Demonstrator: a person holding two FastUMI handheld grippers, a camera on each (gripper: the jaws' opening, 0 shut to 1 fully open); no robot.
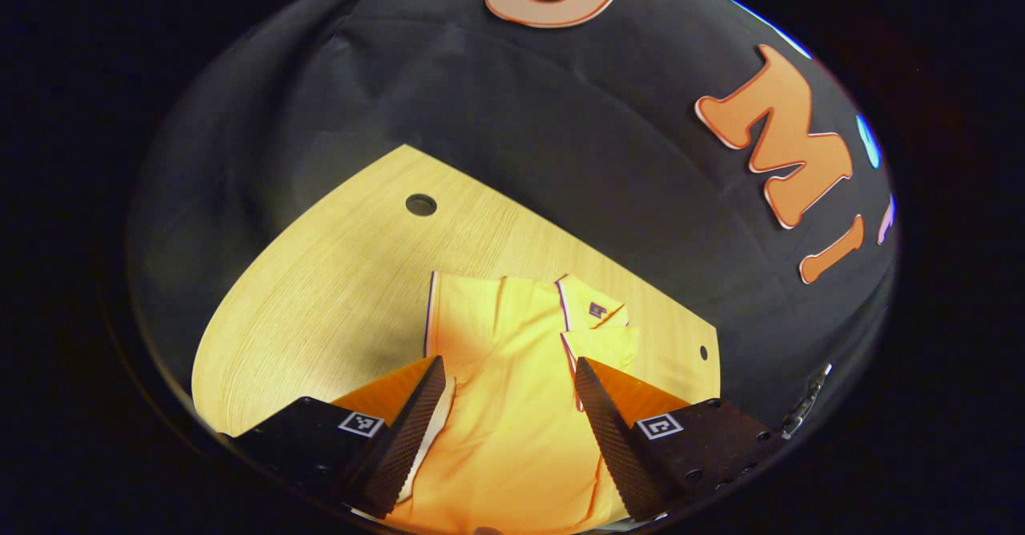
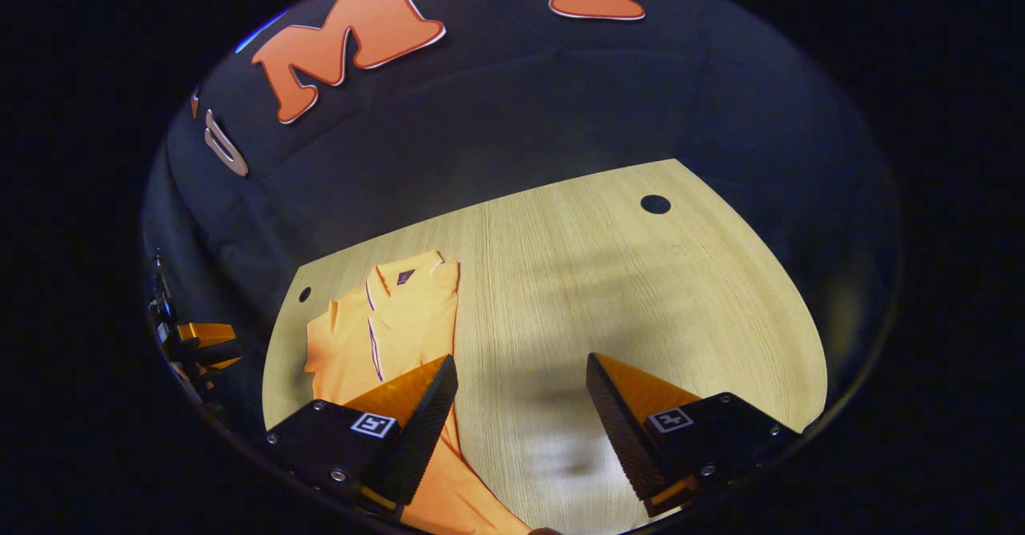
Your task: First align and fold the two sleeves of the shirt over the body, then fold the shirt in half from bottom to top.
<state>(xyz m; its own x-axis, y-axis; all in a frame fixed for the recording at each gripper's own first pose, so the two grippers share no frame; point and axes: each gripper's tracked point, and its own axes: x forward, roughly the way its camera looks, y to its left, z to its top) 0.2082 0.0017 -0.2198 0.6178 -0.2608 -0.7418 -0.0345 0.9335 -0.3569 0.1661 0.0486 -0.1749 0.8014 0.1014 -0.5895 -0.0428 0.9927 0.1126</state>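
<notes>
Shirt (image 1: 512, 407): orange, lying flat on the wooden table (image 1: 336, 279), collar end toward the far edge; seen from the left gripper view as a narrow panel, near end cut off at the bottom of the view.
Shirt, right gripper view (image 2: 392, 319): off to the left of the table, near end running under that gripper's left finger and cut off at the lower rim.
Collar (image 1: 592, 307): at the far right corner of the garment, dark piping along it; small dark tag there, too small to make out.
Sleeves: cannot be told apart from the body in either view; a layered flap (image 1: 604, 343) sits just below the collar, hard to say what part it is.
Left gripper (image 1: 510, 371): held above the shirt, fingers spread wide with cloth visible between them, nothing clamped; contact with the fabric cannot be told.
Pale edge (image 1: 436, 423): a light strip beside the left finger, unclear whether cloth lining or part of the tool.
Right gripper (image 2: 522, 367): fingers parted wide over bare tabletop, empty; blurred shadow (image 2: 560, 455) on the wood between them.
Other gripper (image 2: 200, 343): small, at the far left rim of the right gripper view, mostly cut off, state unreadable from there.
Table holes: one large round hole (image 1: 420, 204) near the far edge, one small (image 1: 704, 351) past the collar.
</notes>
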